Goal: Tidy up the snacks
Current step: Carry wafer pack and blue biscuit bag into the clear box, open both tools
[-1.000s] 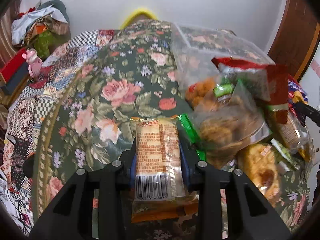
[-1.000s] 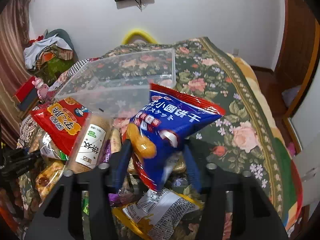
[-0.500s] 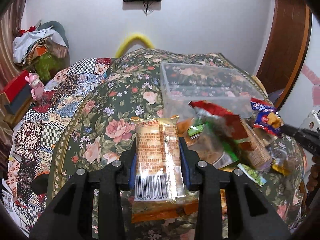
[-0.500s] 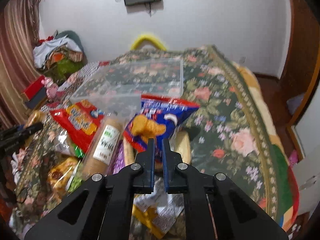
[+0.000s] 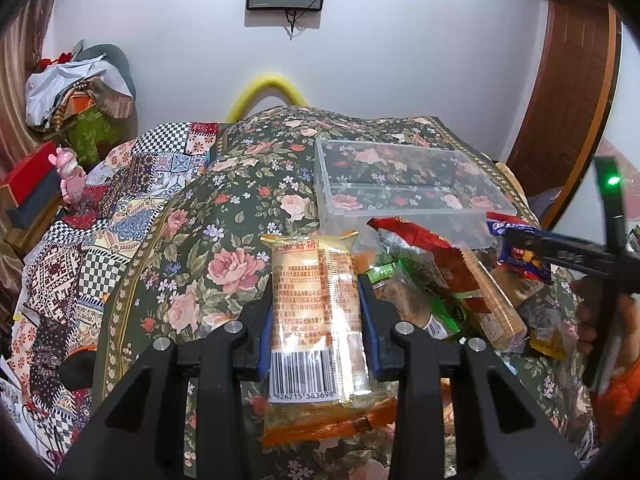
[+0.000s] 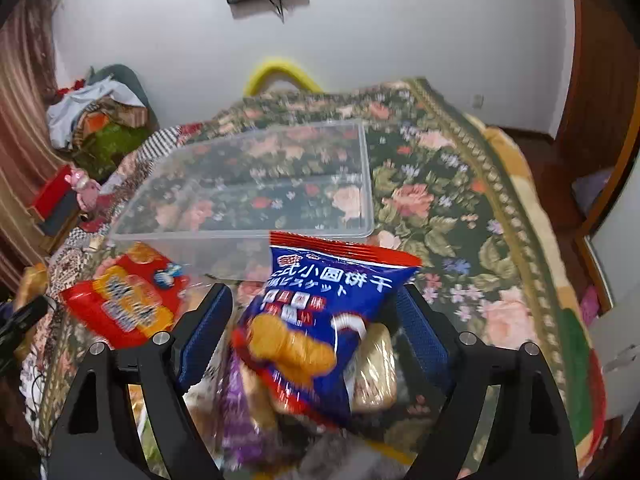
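My left gripper (image 5: 318, 316) is shut on a clear-and-orange biscuit packet (image 5: 316, 320), held above the floral bedspread. A clear plastic box (image 5: 400, 184) stands beyond it, empty; it also shows in the right wrist view (image 6: 256, 184). My right gripper (image 6: 310, 316) is open, its jaws wide on either side of a blue biscuit bag (image 6: 316, 320) that lies on the snack pile. I cannot tell whether the pads touch the bag. A red snack bag (image 6: 124, 300) lies left of it.
A pile of snack packets (image 5: 448, 288) lies right of my left gripper, in front of the box. The right gripper and hand show in the left wrist view (image 5: 576, 256). Clutter and a pink toy (image 5: 70, 172) sit left of the bed.
My right gripper, shut half a second ago, has opened wide around the blue bag. My left gripper has risen and pulled back with the packet still in it.
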`<act>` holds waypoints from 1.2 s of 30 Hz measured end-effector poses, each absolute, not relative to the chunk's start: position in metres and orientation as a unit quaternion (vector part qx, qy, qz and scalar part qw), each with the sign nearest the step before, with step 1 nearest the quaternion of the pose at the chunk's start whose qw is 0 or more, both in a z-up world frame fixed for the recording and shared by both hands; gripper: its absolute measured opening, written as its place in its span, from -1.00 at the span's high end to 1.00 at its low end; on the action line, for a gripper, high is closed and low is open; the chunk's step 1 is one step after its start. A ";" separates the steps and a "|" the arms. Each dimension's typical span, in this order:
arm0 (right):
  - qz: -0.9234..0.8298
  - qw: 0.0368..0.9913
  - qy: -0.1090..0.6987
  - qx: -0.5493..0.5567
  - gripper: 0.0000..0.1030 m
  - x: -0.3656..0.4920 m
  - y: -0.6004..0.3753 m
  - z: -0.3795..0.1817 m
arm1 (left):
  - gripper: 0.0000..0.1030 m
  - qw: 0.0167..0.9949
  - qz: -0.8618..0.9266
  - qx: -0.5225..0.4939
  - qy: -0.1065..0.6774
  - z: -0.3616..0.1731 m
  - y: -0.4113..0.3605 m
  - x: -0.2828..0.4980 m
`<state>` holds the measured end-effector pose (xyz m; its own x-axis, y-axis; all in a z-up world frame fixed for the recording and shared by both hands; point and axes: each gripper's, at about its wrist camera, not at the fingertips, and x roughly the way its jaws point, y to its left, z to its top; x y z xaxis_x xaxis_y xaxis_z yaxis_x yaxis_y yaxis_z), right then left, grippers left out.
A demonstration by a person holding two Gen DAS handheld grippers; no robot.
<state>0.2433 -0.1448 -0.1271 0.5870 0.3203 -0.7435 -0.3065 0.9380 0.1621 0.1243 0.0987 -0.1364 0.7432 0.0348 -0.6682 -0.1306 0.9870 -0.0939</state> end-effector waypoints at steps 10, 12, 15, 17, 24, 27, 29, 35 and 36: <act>0.186 0.885 0.426 0.019 -0.10 0.241 -0.151 -0.137 | 0.32 0.940 0.018 -0.069 0.335 -0.120 0.090 0.156; 0.191 0.887 0.421 0.013 -0.10 0.238 -0.152 -0.131 | 0.32 0.942 0.012 -0.065 0.330 -0.115 0.086 0.165; 0.193 0.893 0.406 0.007 -0.01 0.237 -0.154 -0.119 | 0.32 0.944 0.004 -0.057 0.324 -0.107 0.078 0.179; 0.195 0.897 0.397 0.009 -0.01 0.238 -0.156 -0.111 | 0.32 0.946 -0.002 -0.051 0.322 -0.103 0.074 0.190; 0.208 0.910 0.358 0.011 -0.01 0.248 -0.147 -0.082 | 0.32 0.944 -0.019 -0.042 0.327 -0.090 0.064 0.231; 0.208 0.913 0.350 0.010 -0.01 0.262 -0.139 -0.078 | 0.32 0.941 -0.023 -0.038 0.336 -0.091 0.062 0.247; 0.208 0.914 0.349 0.012 -0.01 0.268 -0.135 -0.077 | 0.32 0.939 -0.024 -0.031 0.341 -0.092 0.062 0.258; 0.204 0.913 0.353 0.013 -0.02 0.293 -0.123 -0.079 | 0.32 0.926 -0.034 -0.032 0.373 -0.107 0.064 0.293; 0.205 0.913 0.354 0.010 -0.02 0.298 -0.120 -0.079 | 0.32 0.923 -0.036 -0.035 0.383 -0.112 0.065 0.301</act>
